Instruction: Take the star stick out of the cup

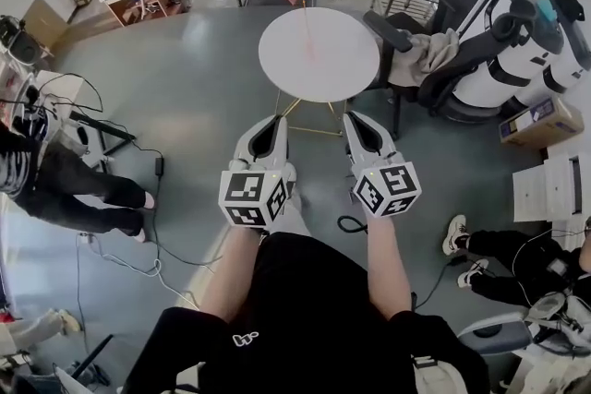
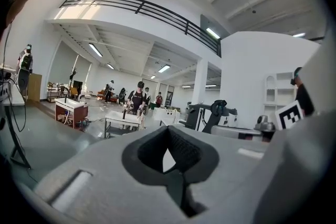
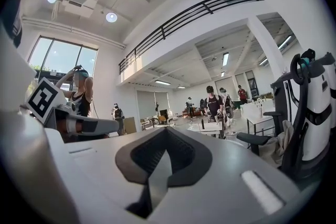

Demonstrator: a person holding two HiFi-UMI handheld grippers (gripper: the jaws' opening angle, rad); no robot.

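Now, left gripper (image 1: 275, 122) and right gripper (image 1: 355, 119) are each pressed together, empty.

The stick (image 1: 307, 37) on the table (image 1: 342, 60) is just a thin pink line, too faint to show a star. Whether it stands in a cup is too small to tell. The edges cut off a person (image 1: 74, 185) at the left and a second person (image 1: 508, 246) at the right.

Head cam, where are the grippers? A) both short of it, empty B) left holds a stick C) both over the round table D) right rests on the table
A: the left gripper and right gripper are short of the round table's near edge, jaws together on nothing.
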